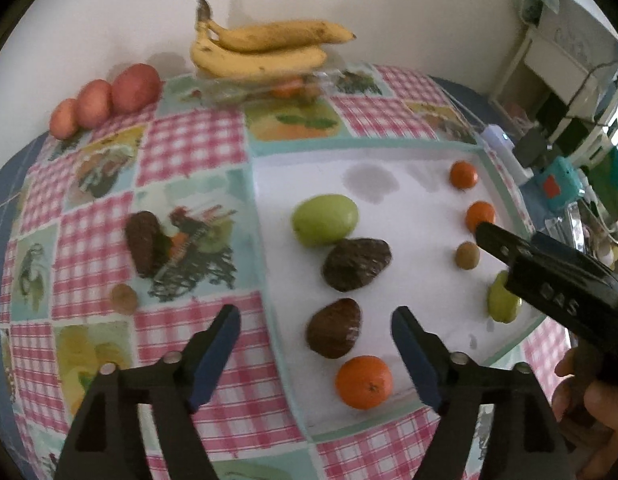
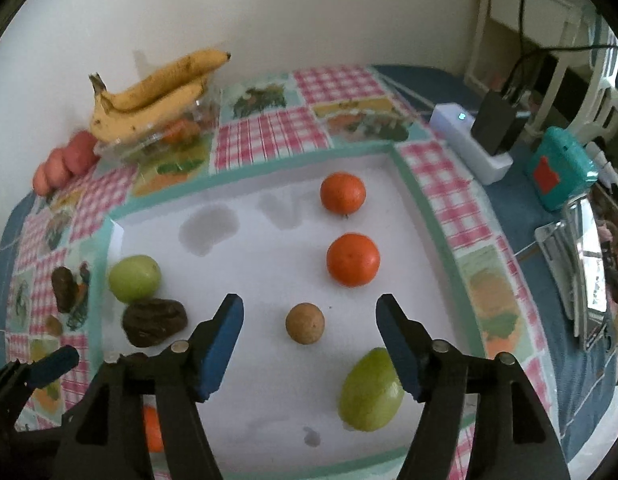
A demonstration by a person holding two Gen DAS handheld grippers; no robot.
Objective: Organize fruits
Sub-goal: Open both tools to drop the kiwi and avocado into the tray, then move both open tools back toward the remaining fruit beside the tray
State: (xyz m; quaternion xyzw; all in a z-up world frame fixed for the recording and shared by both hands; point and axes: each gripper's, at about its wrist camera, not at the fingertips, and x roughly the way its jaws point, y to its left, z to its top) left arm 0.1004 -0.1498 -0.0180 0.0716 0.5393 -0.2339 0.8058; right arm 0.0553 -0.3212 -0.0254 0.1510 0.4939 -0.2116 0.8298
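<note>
Blue-padded left gripper (image 1: 315, 346), left wrist view: jaws stood spread and empty above the near edge of the white tray (image 1: 421, 184), pads touching nothing.
Fruit below it: a dark brown fruit (image 1: 334, 329) and an orange mandarin (image 1: 364, 382) lay apart on the tray, under the gap.
Fruit off the tray: another dark fruit (image 1: 143, 242) and a small tan one (image 1: 124, 299) sat on the checked tablecloth (image 1: 189, 144); bananas (image 1: 261, 50) rested on a clear container at the back.
Right gripper (image 2: 309, 344), right wrist view: jaws released, holding nothing, over a small round brown fruit (image 2: 304, 323).
Right column: two mandarins (image 2: 352, 259) and a green fruit (image 2: 371, 390) lined up with it, the green one just beside the right pad.
Risk: round fruit would likely roll if a descending pad clipped it, breaking the rows; the green fruit seemed most exposed.
</note>
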